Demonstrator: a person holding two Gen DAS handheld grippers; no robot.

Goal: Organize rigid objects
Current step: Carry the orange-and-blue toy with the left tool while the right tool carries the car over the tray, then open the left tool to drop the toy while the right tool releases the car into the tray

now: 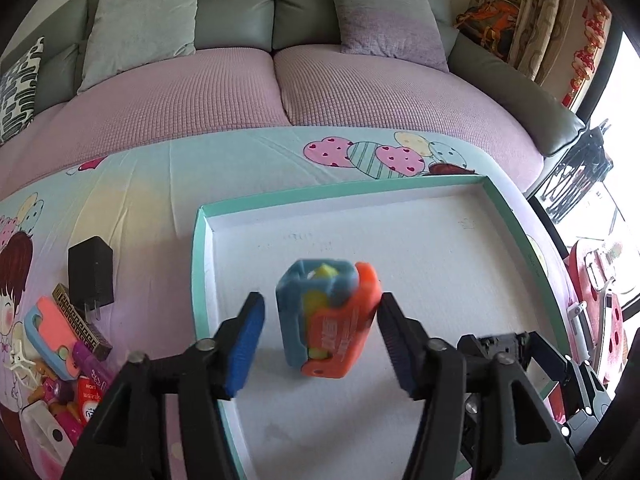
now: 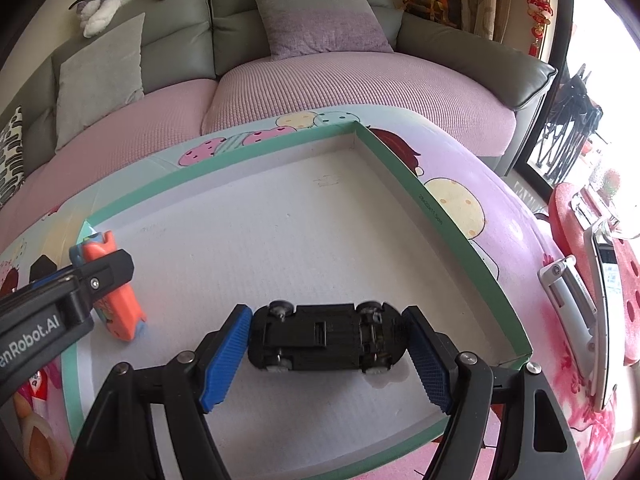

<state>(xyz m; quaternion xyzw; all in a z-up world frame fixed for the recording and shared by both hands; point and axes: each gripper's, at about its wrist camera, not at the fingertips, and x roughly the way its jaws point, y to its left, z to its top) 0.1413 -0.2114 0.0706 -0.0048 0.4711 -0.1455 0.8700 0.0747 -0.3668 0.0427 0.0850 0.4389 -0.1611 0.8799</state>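
Both claws were mid-drop into the shallow box (image 2: 452, 208). The left claw (image 1: 320, 332) stood open around the orange-and-blue toy (image 1: 330, 316) (blurry), the right claw (image 2: 328, 356) spread wide beside an upside-down black toy car (image 2: 324, 336). Next, probably back to the pile (image 1: 68, 340) on the desk.

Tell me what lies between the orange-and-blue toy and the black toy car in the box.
Bare white floor of the box; nothing lies between the orange-and-blue toy and black toy car, right wrist view.

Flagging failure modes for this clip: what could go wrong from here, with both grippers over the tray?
1. The toy looks blurred between the open left gripper; it may tumble.
2. The car lies wheels-up between the open right gripper; a closing grip could slip off it.
3. Both grippers work in one tray and could collide.
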